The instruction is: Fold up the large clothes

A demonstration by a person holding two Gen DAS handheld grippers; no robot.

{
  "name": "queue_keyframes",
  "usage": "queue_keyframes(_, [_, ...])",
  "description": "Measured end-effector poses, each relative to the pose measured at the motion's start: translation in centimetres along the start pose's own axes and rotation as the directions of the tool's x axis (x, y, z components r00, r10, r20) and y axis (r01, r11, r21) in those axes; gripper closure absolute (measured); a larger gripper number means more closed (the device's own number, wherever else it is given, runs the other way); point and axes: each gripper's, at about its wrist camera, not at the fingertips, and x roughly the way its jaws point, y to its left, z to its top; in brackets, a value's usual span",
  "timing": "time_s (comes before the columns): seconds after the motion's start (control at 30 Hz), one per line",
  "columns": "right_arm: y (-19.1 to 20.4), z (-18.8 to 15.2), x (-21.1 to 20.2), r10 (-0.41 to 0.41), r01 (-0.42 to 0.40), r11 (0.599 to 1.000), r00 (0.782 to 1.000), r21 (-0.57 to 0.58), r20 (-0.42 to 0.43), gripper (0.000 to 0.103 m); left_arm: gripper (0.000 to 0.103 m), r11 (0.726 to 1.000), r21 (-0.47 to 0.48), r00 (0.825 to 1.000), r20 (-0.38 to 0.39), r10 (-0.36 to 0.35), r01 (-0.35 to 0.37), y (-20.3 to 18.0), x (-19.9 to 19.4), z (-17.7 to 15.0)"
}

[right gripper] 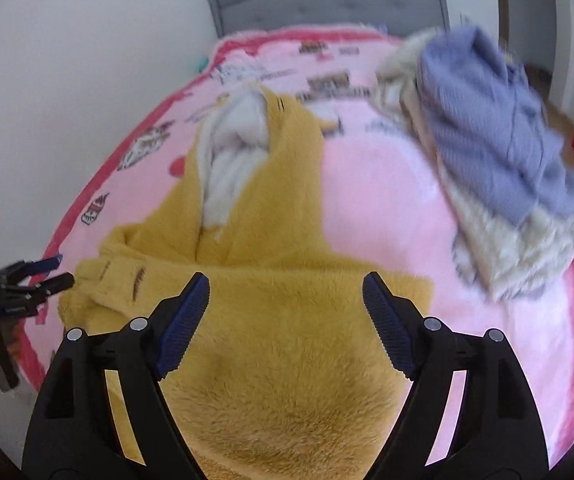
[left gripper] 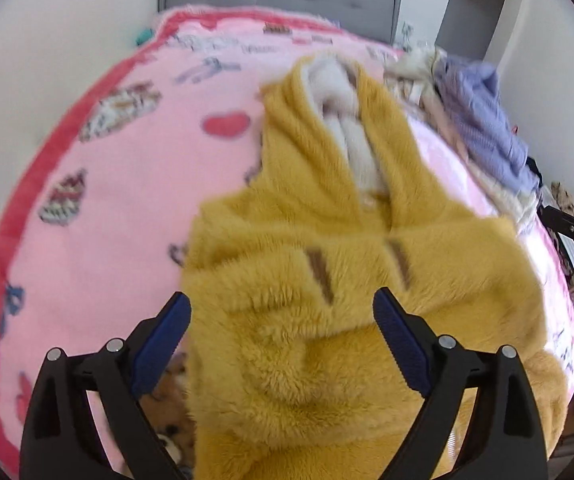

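Over yellow robe, both grippers gape.

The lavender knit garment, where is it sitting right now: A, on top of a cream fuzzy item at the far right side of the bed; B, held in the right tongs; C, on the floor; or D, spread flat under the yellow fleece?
A: the lavender knit garment lies on a cream fuzzy item on the pink blanket, apart from the yellow fleece.
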Motion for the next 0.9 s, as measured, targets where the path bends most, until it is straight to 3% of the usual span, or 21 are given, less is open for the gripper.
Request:
queue_keyframes(0.07, [0.4,3.1,0.4,-0.027,0.027,0.997,1.000,-0.071,-0.002,0.026,0.008,1.000,0.014,0.999,0.034,0.014,-0.014,0.1,-1.2,3.1])
queue_keyframes(0.13, [0.1,6.3,1.8,-0.014,0.016,0.995,1.000,-0.095,0.015,0.026,0.005,0.999,0.040,0.994,0.102,-0.033,0.029,-0.1,-1.2,7.8])
queue_keyframes(0.2, [-0.5,9.8,4.0,0.026,-0.024,0.997,0.999,-0.080,0.026,0.027,0.005,0.995,0.084,0.992,0.108,-0.065,0.056,-0.7,0.7,12.1])
queue_keyframes(0.27, [-1.3,14.2,8.4,0.046,-0.046,0.997,0.999,-0.065,0.004,0.028,0.005,0.986,0.136,0.991,0.082,-0.103,0.091,-1.7,4.9,17.3])
queue_keyframes(0.33, [-1.9,17.3,13.1,0.038,-0.040,0.998,0.998,-0.046,-0.043,0.030,0.005,0.985,0.096,0.989,0.019,-0.146,0.144,-1.7,9.7,21.0])
queue_keyframes(0.43, [-3.0,20.0,18.9,0.022,-0.022,1.000,0.998,0.009,-0.065,0.027,0.005,0.980,-0.077,0.978,-0.085,-0.190,0.184,-0.2,16.4,24.3])
queue_keyframes(0.53, [-4.1,21.1,23.9,0.091,-0.067,0.988,0.981,0.140,-0.170,0.026,0.005,0.949,-0.250,0.961,-0.147,-0.234,0.192,1.7,20.9,25.5])
queue_keyframes(0.63, [-4.6,21.7,25.4,0.084,-0.058,0.986,0.983,0.154,-0.165,0.026,0.005,0.901,-0.367,0.950,-0.117,-0.290,0.230,2.7,22.7,25.5])
queue_keyframes(0.7, [-4.4,22.0,26.0,0.058,-0.040,0.993,0.985,0.110,-0.164,0.022,0.005,0.915,-0.354,0.959,-0.130,-0.250,0.191,2.2,23.5,25.8])
queue_keyframes(0.77, [-4.4,22.0,27.1,0.048,-0.028,0.995,0.976,0.099,-0.213,0.021,0.005,0.939,-0.303,0.958,-0.178,-0.224,0.163,1.3,24.7,25.9])
queue_keyframes(0.8, [-4.4,21.7,27.9,0.069,-0.044,0.993,0.968,0.106,-0.243,0.026,0.005,0.944,-0.288,0.955,-0.194,-0.224,0.163,1.0,25.1,25.9])
queue_keyframes(0.9, [-3.9,21.0,29.4,0.088,-0.070,0.995,0.953,0.072,-0.289,0.061,0.005,0.944,-0.293,0.944,-0.242,-0.224,0.149,0.6,26.9,25.3])
